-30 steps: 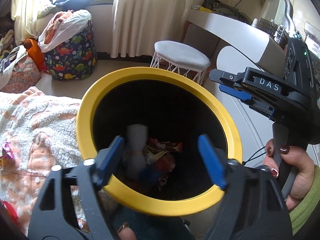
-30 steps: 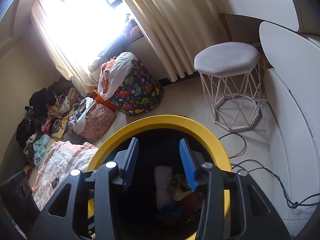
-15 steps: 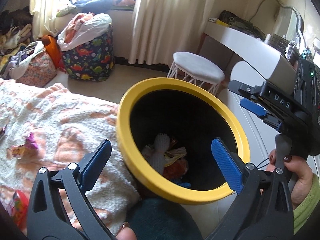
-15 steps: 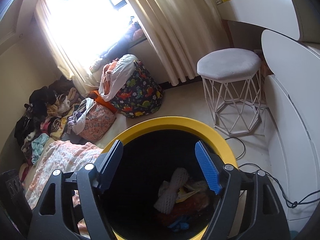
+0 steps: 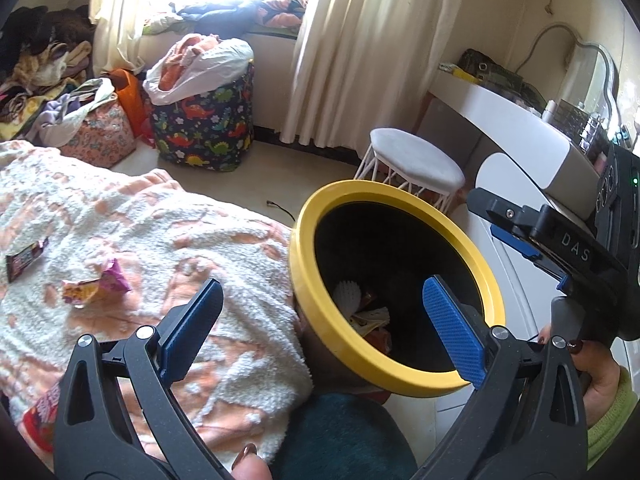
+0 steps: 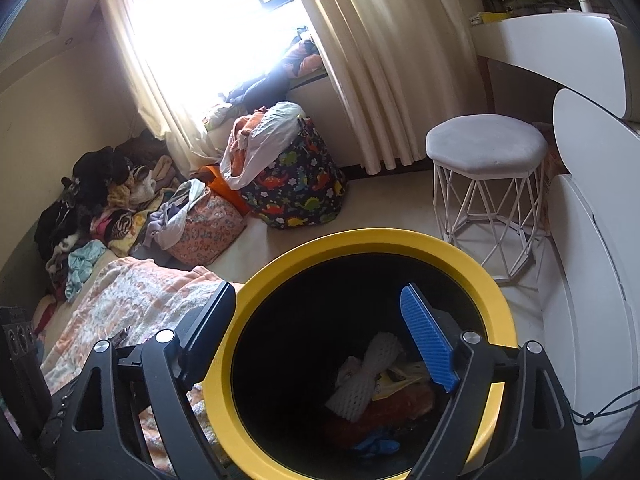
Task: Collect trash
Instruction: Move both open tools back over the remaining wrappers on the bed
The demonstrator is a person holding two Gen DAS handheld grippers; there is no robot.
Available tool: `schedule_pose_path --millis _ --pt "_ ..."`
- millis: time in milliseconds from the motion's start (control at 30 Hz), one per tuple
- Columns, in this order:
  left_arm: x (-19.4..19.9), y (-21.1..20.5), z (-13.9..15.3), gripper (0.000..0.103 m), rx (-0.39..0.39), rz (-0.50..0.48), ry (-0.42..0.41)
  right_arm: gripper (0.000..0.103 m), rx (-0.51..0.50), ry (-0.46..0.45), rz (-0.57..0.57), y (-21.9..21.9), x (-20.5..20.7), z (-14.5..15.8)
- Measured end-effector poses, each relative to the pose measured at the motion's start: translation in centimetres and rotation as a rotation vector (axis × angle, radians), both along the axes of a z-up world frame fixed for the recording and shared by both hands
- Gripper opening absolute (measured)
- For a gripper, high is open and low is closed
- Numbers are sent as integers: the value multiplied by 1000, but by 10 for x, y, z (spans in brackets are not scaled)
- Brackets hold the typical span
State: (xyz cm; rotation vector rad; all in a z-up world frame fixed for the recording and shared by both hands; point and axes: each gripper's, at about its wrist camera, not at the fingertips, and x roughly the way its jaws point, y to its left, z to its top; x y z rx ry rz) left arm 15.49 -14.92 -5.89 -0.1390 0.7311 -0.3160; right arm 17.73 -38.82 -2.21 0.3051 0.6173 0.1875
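1. On the left of the left wrist view, a fluffy white-and-peach blanket (image 5: 168, 240) covers the bed, and three pieces of trash lie on it well apart: a dark flat snack wrapper (image 5: 26, 258), a crumpled yellow-and-purple wrapper (image 5: 96, 286), and a red packet (image 5: 40, 416) at the lower edge, only partly visible.
2. The left hand-held gripper (image 5: 320, 332) hangs released, blue pads wide apart with nothing between them; its left pad is over the blanket, its right pad over the bin's mouth.
3. The round black bin with a yellow rim (image 5: 316, 304) stands just beside the bed, touching the blanket's edge.
4. Inside it lie a white foam net sleeve (image 6: 370, 376), yellow and red wrappers, and something blue, possibly a glove.
5. The right hand-held gripper (image 6: 320, 344) is released too; its jaws have just been opening, nothing is between them, and it hovers above the bin.
6. Far right, a hand (image 5: 592, 368) with dark nails and a green sleeve grips that tool's handle.
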Motion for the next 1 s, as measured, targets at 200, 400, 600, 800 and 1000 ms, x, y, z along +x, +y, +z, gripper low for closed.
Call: schedule_pose_path --millis 200,400,600,800,1000 --pt "-7 15 6 92 0 30 -17 83 -13 0 20 10 -1 2" --pt "-15 31 13 92 5 58 -40 85 -23 -21 47 22 -6 7" --pt "-21 43 19 92 9 85 -62 89 -14 -53 72 31 -13 15" --pt "-26 57 21 92 18 122 -66 91 -25 -66 100 46 -17 21" --pt "-32 73 24 92 23 160 -77 92 -34 -70 142 64 -22 21"
